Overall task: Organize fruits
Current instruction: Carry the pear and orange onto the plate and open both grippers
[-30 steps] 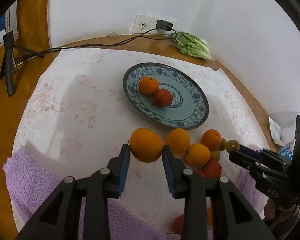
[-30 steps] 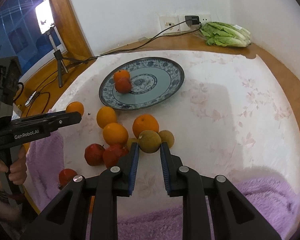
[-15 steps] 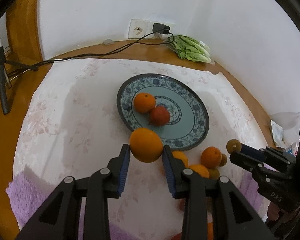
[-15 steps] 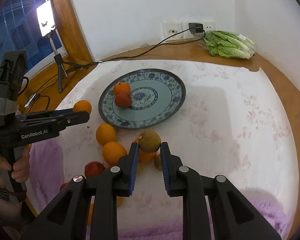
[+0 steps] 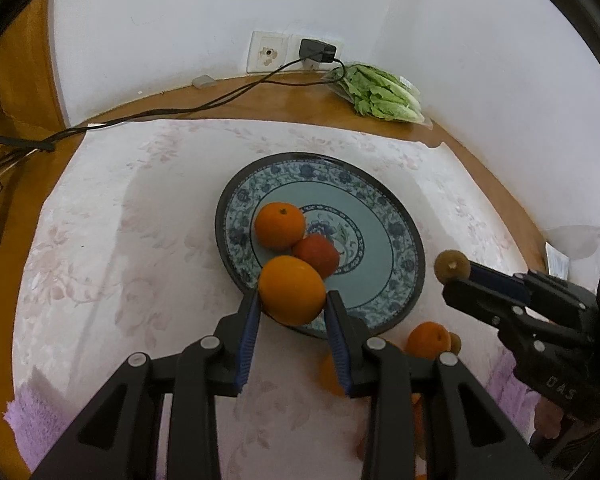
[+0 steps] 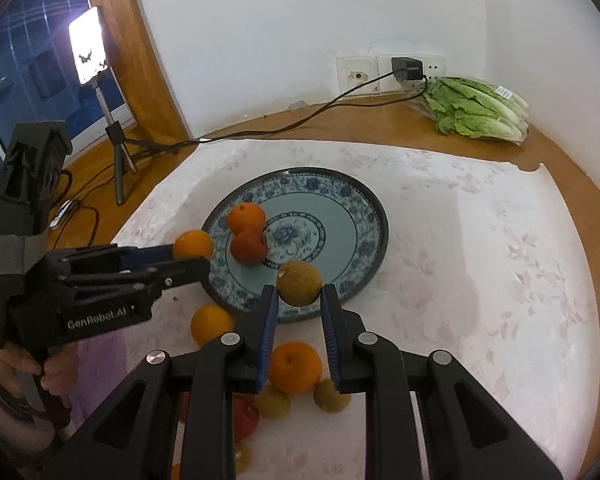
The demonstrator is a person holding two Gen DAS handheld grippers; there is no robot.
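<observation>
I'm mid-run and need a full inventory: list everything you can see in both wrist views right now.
plate: one, blue-patterned, middle of the cloth
orange on plate: one, orange, plate's left part
red fruit: one, red, touching that orange
held orange: one, orange, in left gripper
brown fruit: one, brown, in right gripper
loose fruit: several, orange, red, yellowish, cloth near plate
lettuce: one bag, green, far right corner
charger: one, black, wall socket
cloth: one, pale floral, tabletop
left gripper: black, blue pads
right gripper: black, blue pads
hand: one, left edge

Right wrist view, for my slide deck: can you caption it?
Right gripper holds a brown kiwi over the blue patterned plate, beside the left gripper's orange.
</observation>
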